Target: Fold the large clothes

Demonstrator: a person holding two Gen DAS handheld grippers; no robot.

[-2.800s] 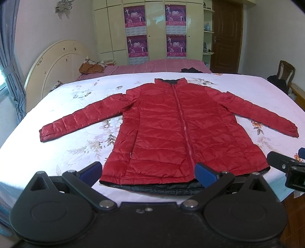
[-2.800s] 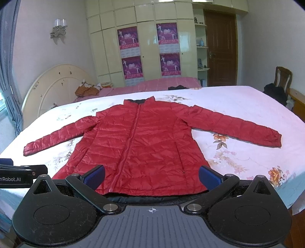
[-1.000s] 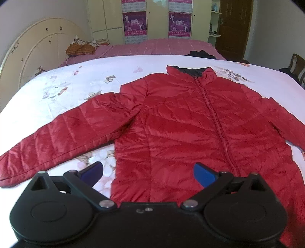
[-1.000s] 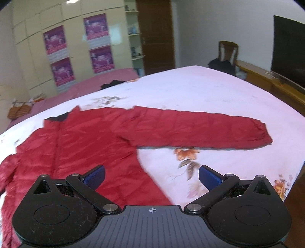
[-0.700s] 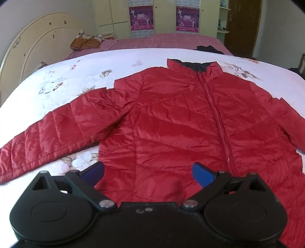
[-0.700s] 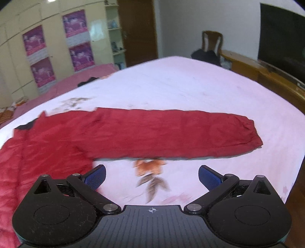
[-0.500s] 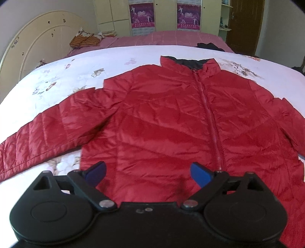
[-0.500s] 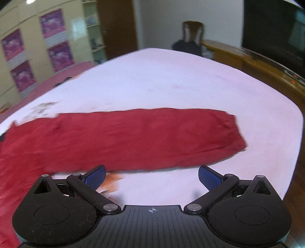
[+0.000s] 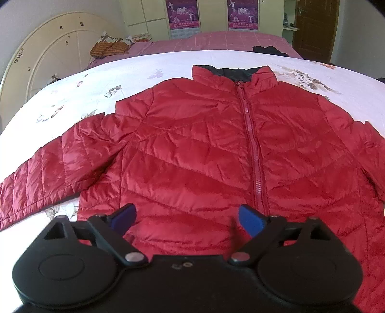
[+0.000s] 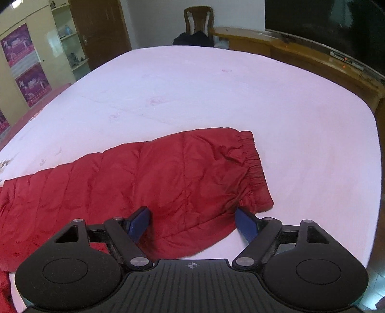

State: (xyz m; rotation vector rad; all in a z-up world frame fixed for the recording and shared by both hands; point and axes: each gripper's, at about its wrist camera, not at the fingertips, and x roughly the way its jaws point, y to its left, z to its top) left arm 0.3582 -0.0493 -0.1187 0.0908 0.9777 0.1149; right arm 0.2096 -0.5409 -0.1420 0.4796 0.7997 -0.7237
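Observation:
A red quilted jacket (image 9: pixel 207 154) lies flat and zipped on the bed, collar away from me, sleeves spread to both sides. My left gripper (image 9: pixel 186 218) is open and empty, low over the jacket's lower front just left of the zipper (image 9: pixel 252 149). In the right wrist view the jacket's right sleeve (image 10: pixel 144 178) lies across the sheet with its elastic cuff (image 10: pixel 252 163) at the right. My right gripper (image 10: pixel 193 222) is open, its blue fingers either side of the sleeve's near edge close to the cuff, not closed on it.
The bed has a white floral sheet (image 9: pixel 168 65) and a cream rounded headboard (image 9: pixel 48 55) at the left. A pink bed (image 9: pixel 216 41) with dark clothing stands behind. A wooden cabinet (image 10: pixel 300 55), a TV and a chair (image 10: pixel 197 19) stand beyond the bed's right edge (image 10: pixel 375 154).
My left gripper has moved forward and lower over the jacket's body. My right gripper has swung right along the sleeve and come down to the cuff end. Both stay open.

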